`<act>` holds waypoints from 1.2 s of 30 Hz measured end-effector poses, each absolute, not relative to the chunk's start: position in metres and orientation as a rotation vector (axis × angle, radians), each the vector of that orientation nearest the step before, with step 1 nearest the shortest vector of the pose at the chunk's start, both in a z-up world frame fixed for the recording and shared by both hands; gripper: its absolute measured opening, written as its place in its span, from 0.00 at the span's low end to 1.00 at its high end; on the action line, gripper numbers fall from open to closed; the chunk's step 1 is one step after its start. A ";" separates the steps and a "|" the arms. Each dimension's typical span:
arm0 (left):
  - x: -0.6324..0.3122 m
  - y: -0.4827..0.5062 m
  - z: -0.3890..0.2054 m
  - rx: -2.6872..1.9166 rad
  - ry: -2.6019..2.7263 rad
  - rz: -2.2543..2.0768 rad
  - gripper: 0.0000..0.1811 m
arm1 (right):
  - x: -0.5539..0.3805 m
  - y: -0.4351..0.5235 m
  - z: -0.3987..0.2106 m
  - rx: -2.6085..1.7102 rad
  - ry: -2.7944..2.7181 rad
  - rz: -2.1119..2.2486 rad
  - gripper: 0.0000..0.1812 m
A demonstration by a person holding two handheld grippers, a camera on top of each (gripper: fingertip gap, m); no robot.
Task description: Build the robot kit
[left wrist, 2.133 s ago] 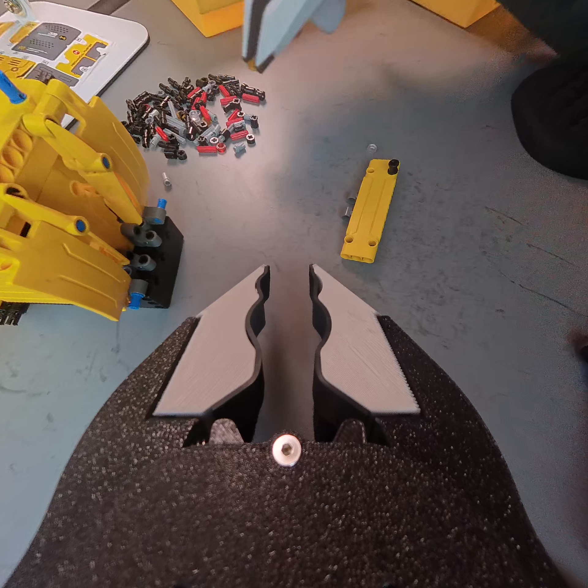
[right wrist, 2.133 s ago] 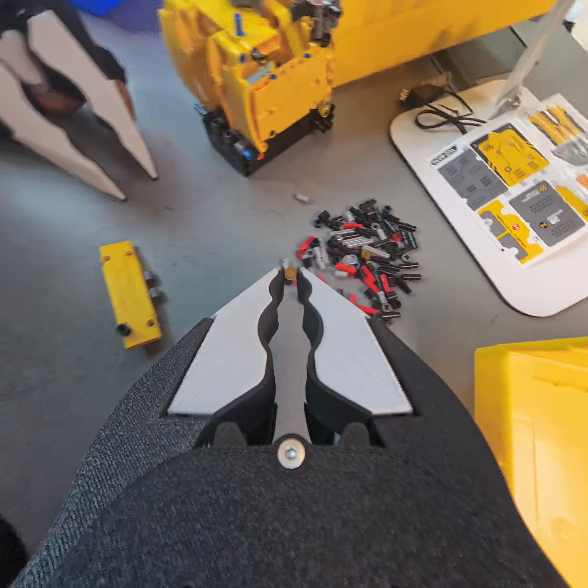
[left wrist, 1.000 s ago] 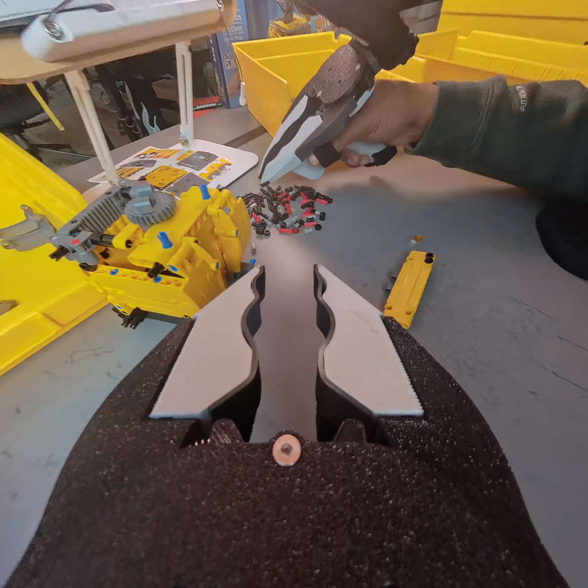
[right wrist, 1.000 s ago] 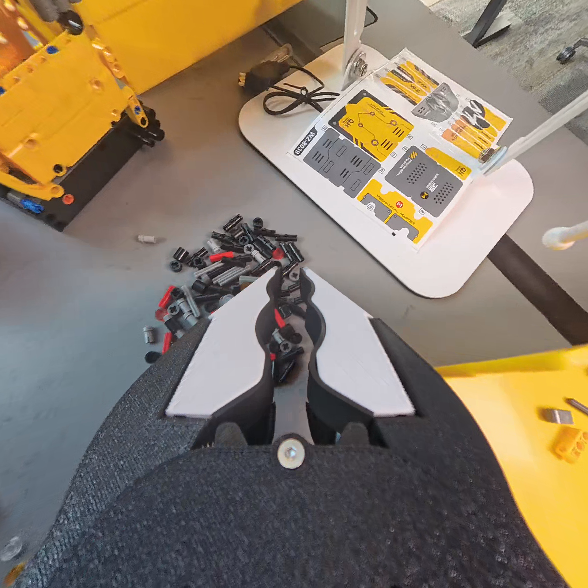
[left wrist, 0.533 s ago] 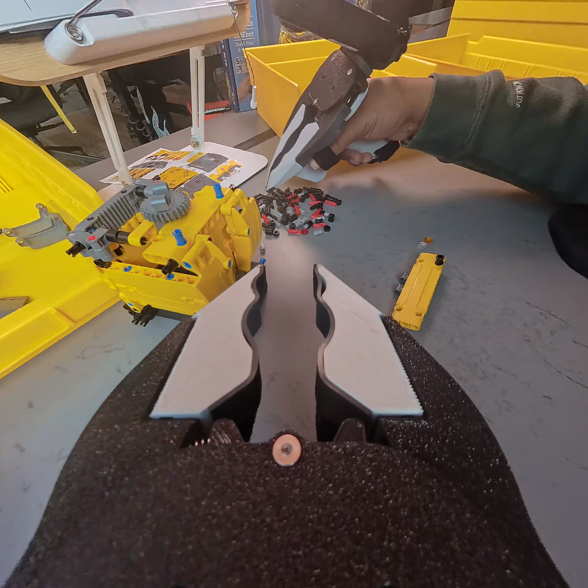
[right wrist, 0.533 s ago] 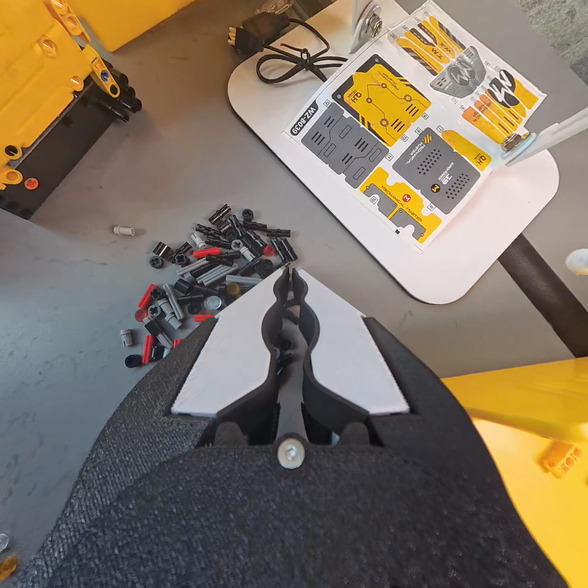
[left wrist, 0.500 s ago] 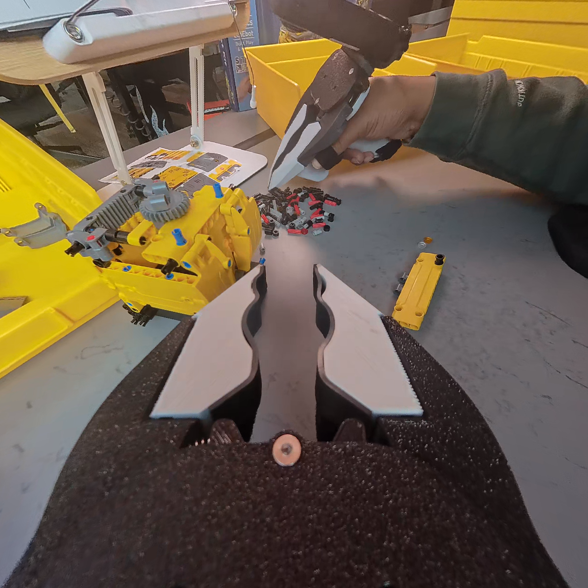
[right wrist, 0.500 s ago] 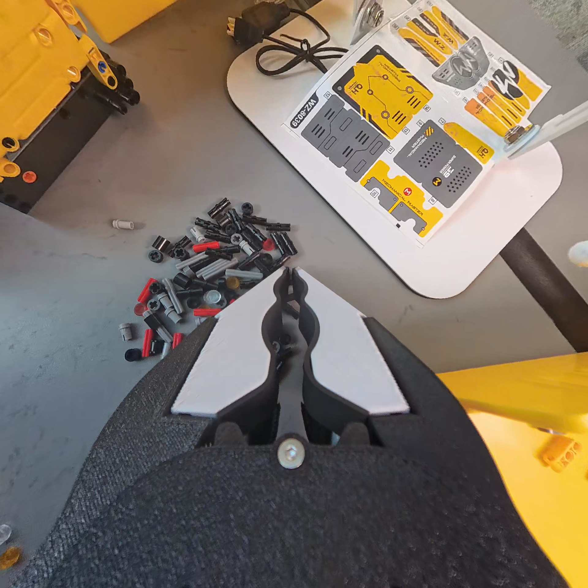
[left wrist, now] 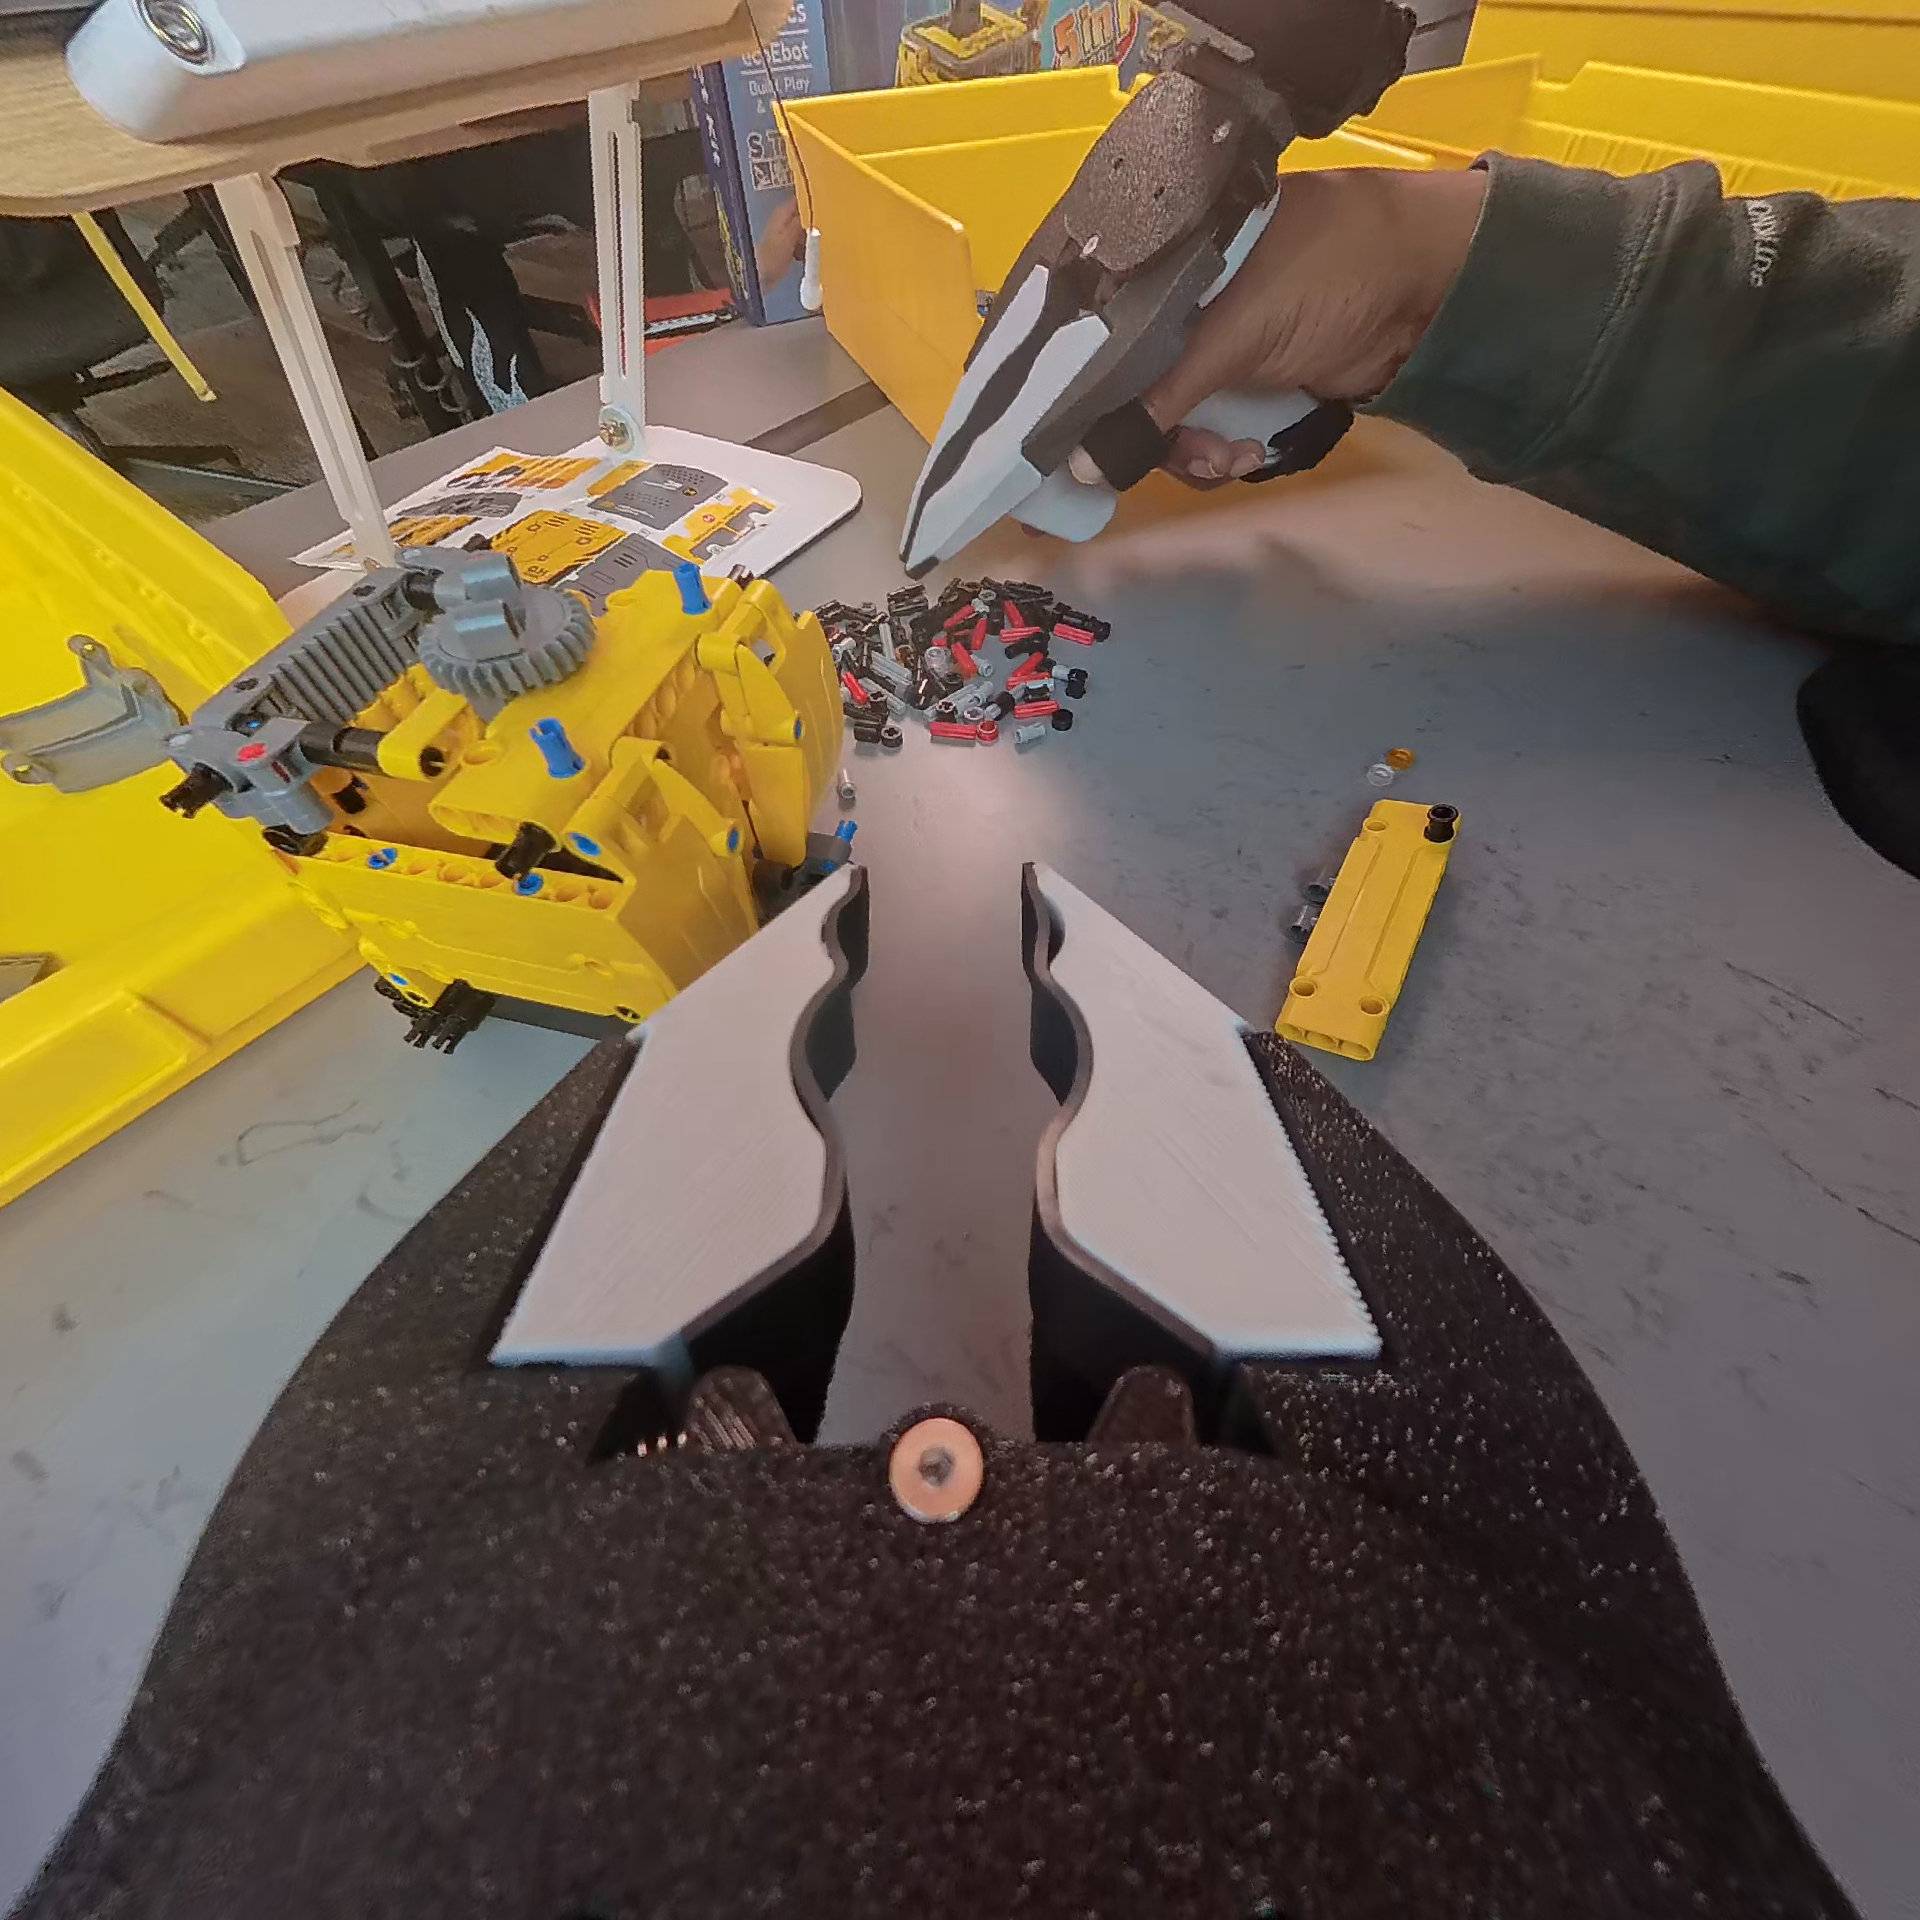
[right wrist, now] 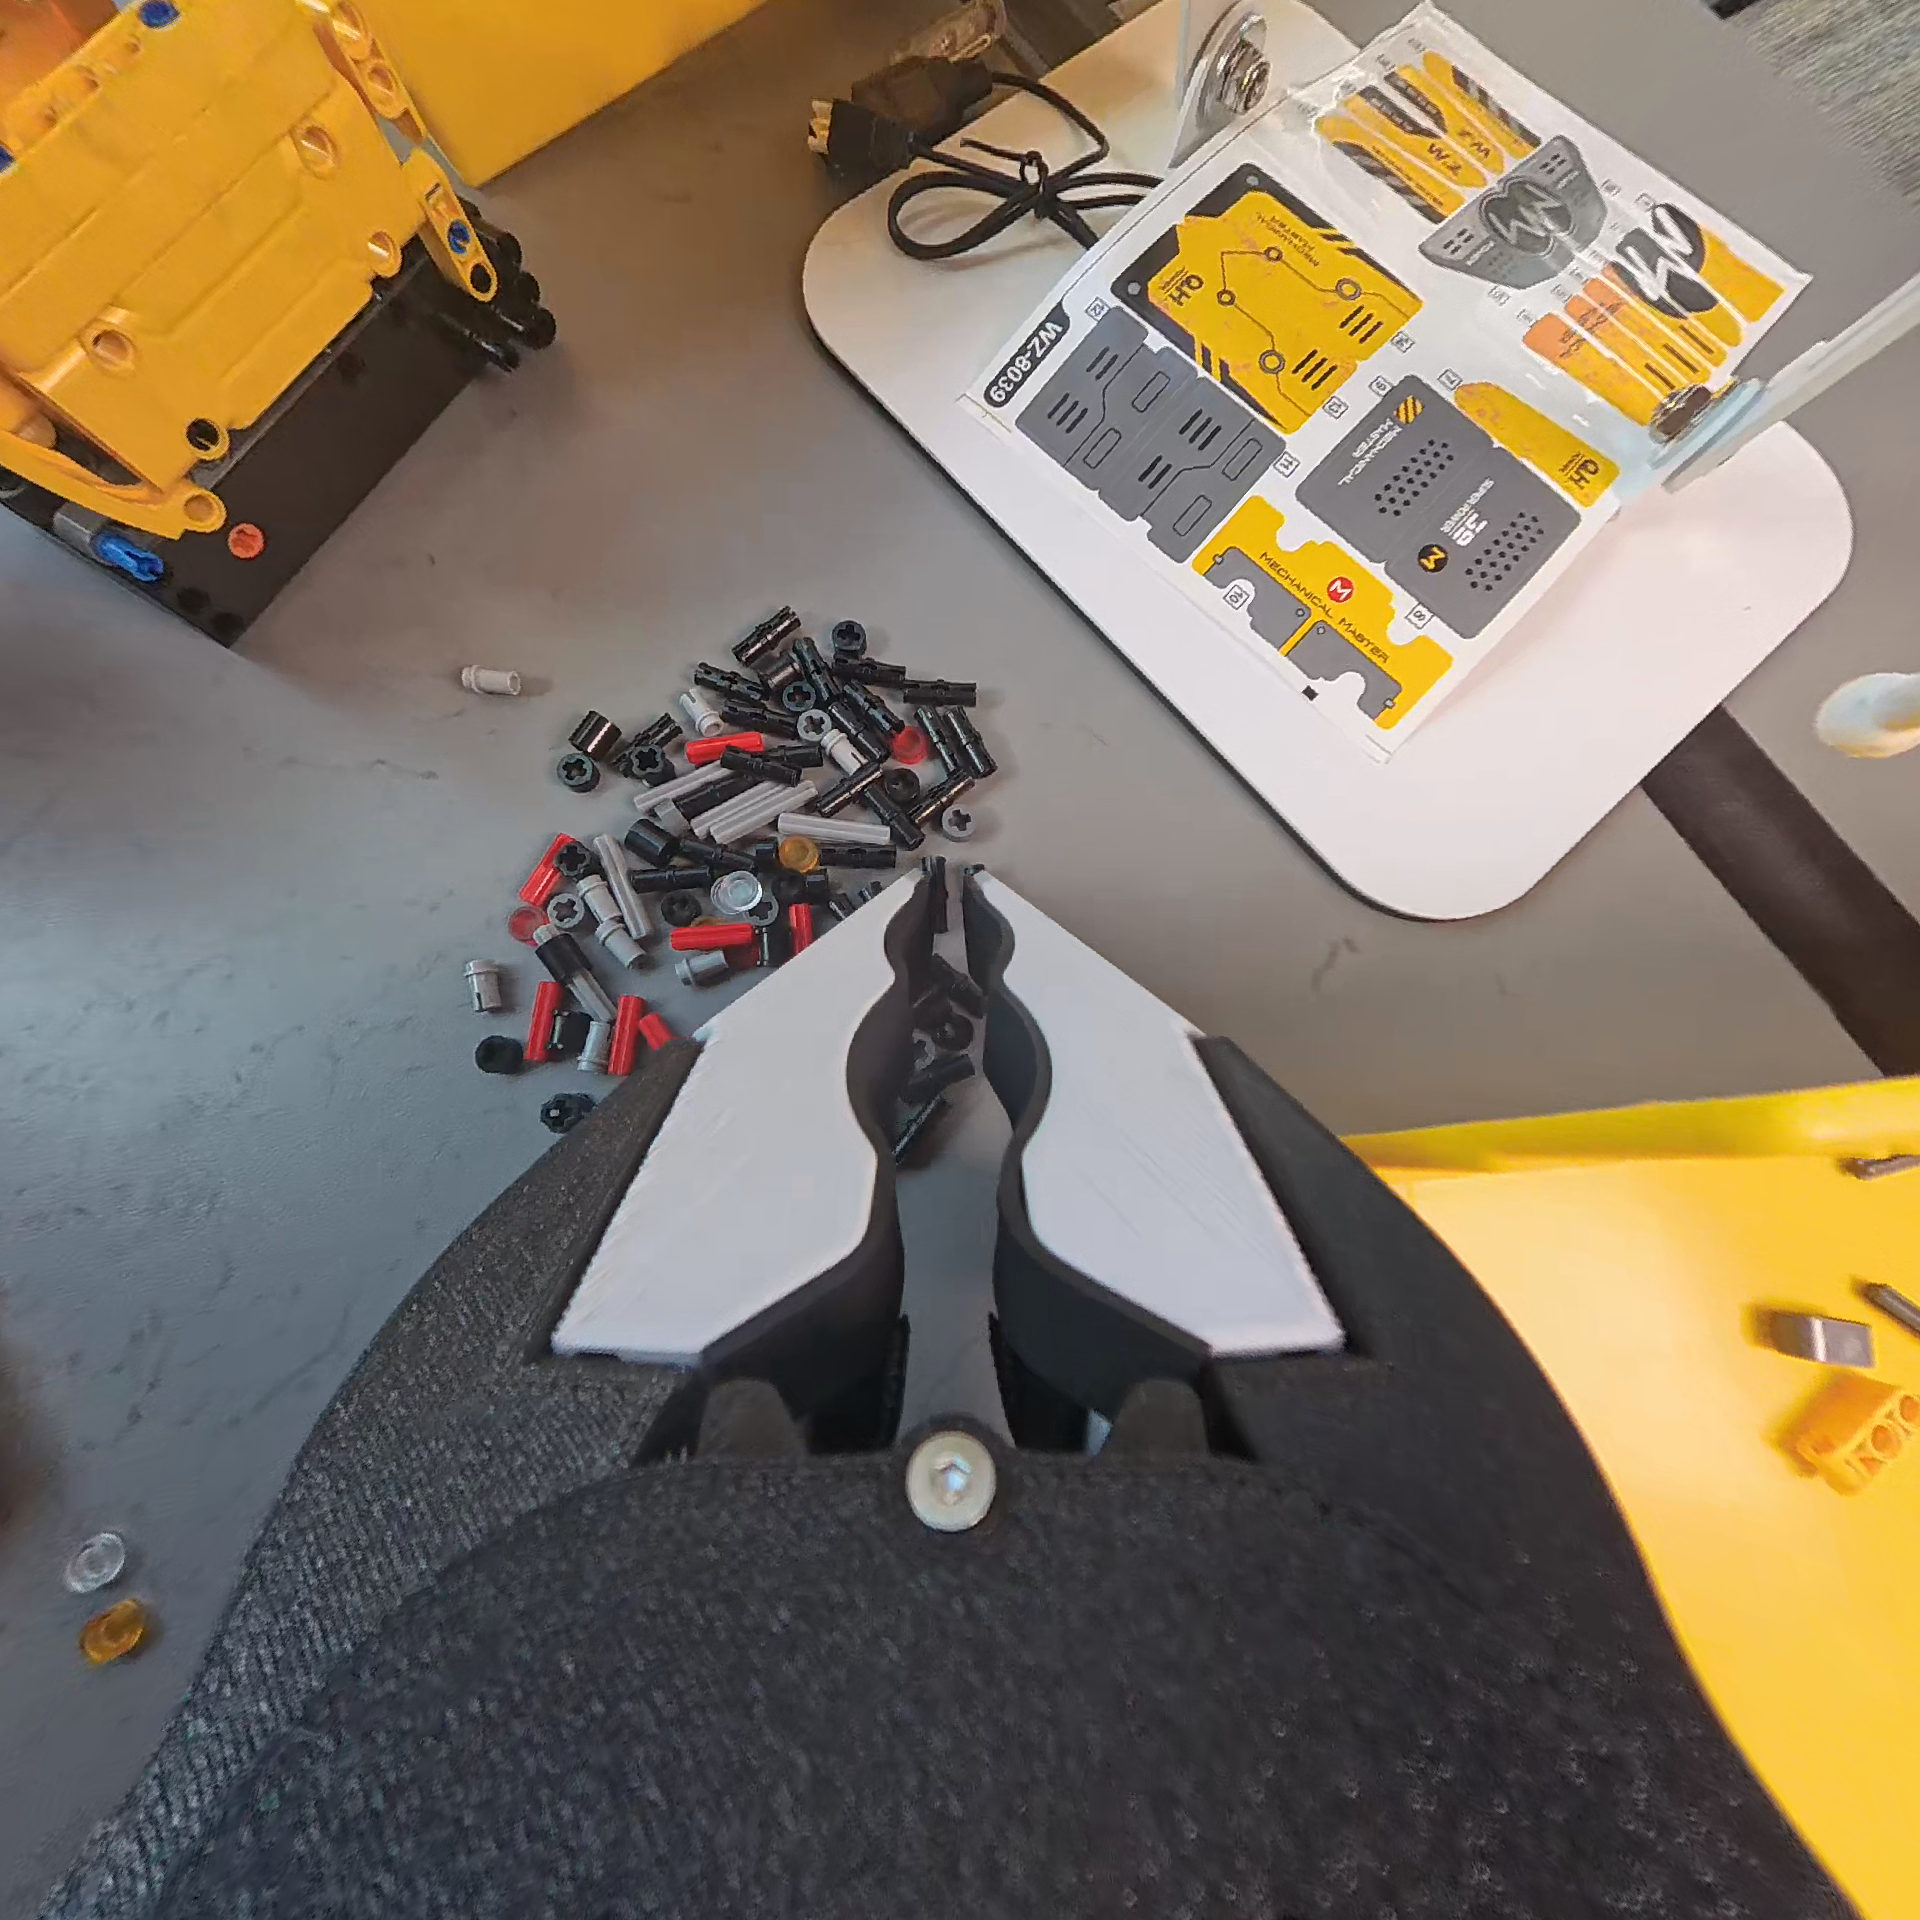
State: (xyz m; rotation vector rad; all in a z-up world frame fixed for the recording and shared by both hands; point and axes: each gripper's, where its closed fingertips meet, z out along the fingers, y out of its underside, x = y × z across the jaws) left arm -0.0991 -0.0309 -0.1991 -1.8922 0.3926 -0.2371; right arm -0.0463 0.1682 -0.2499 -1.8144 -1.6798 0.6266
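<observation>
My right gripper (right wrist: pixel 943 883) is shut on a small black pin (right wrist: pixel 938 896) at the near right edge of a pile of black, grey and red pins (right wrist: pixel 748 831). In the left wrist view the right gripper (left wrist: pixel 920 556), held by a hand (left wrist: pixel 1320 301), points down just above that pile (left wrist: pixel 956 665). My left gripper (left wrist: pixel 943 883) is open and empty, low over the grey table. A yellow brick-built model (left wrist: pixel 582 821) with grey gears stands just left of its left fingertip. A yellow flat panel (left wrist: pixel 1366 925) lies to the right.
A sticker sheet (right wrist: pixel 1351 416) lies on a white stand base (right wrist: pixel 1558 748) behind the pile, with a black cable (right wrist: pixel 987 177). Yellow bins stand at the right (right wrist: pixel 1662 1455) and at the back (left wrist: pixel 935 208). Two small round studs (right wrist: pixel 104 1590) lie loose. The tips of one gripper are about 20 cm away from the tips of the other.
My right gripper closed its tips on a black pin at the pile's edge and rose slightly. My left gripper tilted up from the table earlier and now holds still, open.
</observation>
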 end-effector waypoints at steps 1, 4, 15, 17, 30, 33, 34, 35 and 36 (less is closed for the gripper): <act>-0.099 -0.031 -0.200 -1.894 0.393 -0.238 0.16 | -0.048 0.168 -0.250 -1.813 -1.680 0.631 0.02; -0.099 -0.031 -0.200 -1.897 0.396 -0.235 0.16 | -0.050 0.157 -0.252 -1.799 -1.750 0.662 0.02; -0.099 -0.031 -0.201 -1.900 0.401 -0.237 0.16 | -0.041 0.121 -0.260 -1.677 -1.986 0.662 0.03; -0.099 -0.031 -0.201 -1.901 0.402 -0.237 0.16 | -0.038 0.114 -0.261 -1.647 -2.030 0.662 0.03; -0.098 -0.031 -0.204 -1.909 0.413 -0.242 0.15 | -0.036 0.122 -0.265 -1.714 -1.970 0.690 0.03; -0.097 -0.031 -0.204 -1.911 0.418 -0.242 0.15 | -0.038 0.125 -0.265 -1.723 -1.952 0.686 0.03; -0.097 -0.031 -0.204 -1.912 0.418 -0.242 0.15 | -0.039 0.127 -0.265 -1.724 -1.944 0.682 0.03; -0.097 -0.031 -0.204 -1.912 0.418 -0.242 0.15 | -0.039 0.128 -0.265 -1.728 -1.938 0.678 0.03; -0.097 -0.031 -0.204 -1.912 0.419 -0.242 0.15 | -0.040 0.130 -0.265 -1.729 -1.930 0.676 0.03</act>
